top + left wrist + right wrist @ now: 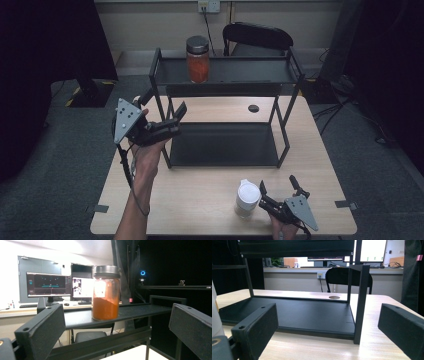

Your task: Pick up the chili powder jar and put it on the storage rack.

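A glass jar of orange-red powder with a dark metal lid (pixel 198 59) stands upright on the top shelf of a black two-tier metal rack (pixel 225 80), towards that shelf's left end. The rack sits on a light wooden bench (pixel 200 195), its lower shelf resting flat on the surface.

The left tongs (pixel 167 115) are held raised at the rack's front left corner, below the level of the jar and apart from it. Their jaws stand wide open and hold nothing; in the left gripper view the jar (pixel 105 293) shows between them, farther off on the shelf edge.

The right tongs (pixel 281 189) are low over the bench's near edge, right of centre, jaws also spread open and empty. Just beside them, to their left, stands a white lidded plastic container (pixel 247 198) on the bench; whether the nearer jaw touches it cannot be told. In the right gripper view the jaws face the rack's lower shelf (pixel 307 312).
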Tool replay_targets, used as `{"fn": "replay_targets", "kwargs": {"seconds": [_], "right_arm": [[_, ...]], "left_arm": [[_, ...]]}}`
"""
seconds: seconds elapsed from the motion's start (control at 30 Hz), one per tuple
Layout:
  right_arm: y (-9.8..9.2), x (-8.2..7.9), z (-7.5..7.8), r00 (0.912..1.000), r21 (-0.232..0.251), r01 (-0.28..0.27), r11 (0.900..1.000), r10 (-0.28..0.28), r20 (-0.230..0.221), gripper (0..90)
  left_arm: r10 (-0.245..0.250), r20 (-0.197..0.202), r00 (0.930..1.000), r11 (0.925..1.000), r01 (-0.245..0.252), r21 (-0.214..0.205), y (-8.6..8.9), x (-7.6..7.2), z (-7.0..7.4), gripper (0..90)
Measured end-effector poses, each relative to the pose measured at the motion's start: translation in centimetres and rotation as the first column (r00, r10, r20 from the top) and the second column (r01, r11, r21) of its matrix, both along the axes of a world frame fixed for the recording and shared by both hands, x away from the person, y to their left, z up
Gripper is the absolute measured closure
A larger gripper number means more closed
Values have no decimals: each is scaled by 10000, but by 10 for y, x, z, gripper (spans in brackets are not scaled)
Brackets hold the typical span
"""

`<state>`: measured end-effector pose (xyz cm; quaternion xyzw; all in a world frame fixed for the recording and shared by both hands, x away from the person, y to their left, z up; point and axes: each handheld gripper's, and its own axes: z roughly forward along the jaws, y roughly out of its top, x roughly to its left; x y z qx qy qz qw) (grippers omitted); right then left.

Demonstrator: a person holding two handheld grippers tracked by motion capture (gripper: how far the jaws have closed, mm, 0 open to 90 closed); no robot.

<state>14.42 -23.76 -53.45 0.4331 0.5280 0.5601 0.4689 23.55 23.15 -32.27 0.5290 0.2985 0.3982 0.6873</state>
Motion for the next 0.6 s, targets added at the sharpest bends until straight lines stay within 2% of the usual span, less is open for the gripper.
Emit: {"fn": "replay_targets", "kwargs": {"seconds": [0.03, 0.07, 0.17, 0.23, 0.3, 0.4, 0.43, 0.5, 0.6], "right_arm": [[0, 0, 0, 10000, 1, 0, 10000, 0, 0, 19], [0, 0, 0, 10000, 1, 0, 10000, 0, 0, 19], [0, 0, 0, 10000, -1, -1, 10000, 1, 0, 19], [0, 0, 0, 10000, -2, -1, 10000, 1, 3, 19], [0, 0, 0, 10000, -1, 1, 10000, -1, 2, 19], [0, 0, 0, 10000, 3, 0, 10000, 0, 0, 19], [0, 0, 0, 10000, -2, 1, 10000, -1, 2, 19], [0, 0, 0, 10000, 2, 1, 10000, -1, 1, 19], [0, 0, 0, 10000, -3, 0, 10000, 0, 1, 19]], "left_arm": [[72, 98, 9999, 9999, -73, 87, 0, -8, -5, 0], [72, 98, 9999, 9999, -73, 87, 0, -8, -5, 0], [11, 256, 9997, 10000, -12, 17, 1, -18, -17, 0], [94, 392, 9992, 9999, -90, -104, 0, -26, -30, 0], [124, 422, 9990, 9999, -120, -104, 0, -29, -35, 0], [178, 364, 9992, 9998, -176, -57, 0, -37, -48, 0], [252, 319, 9992, 9996, -247, -163, 0, -41, -58, 0], [277, 269, 9993, 9995, -273, -161, 0, -43, -62, 0], [387, 92, 9992, 9992, -387, 25, -2, -49, -77, 0]]}}
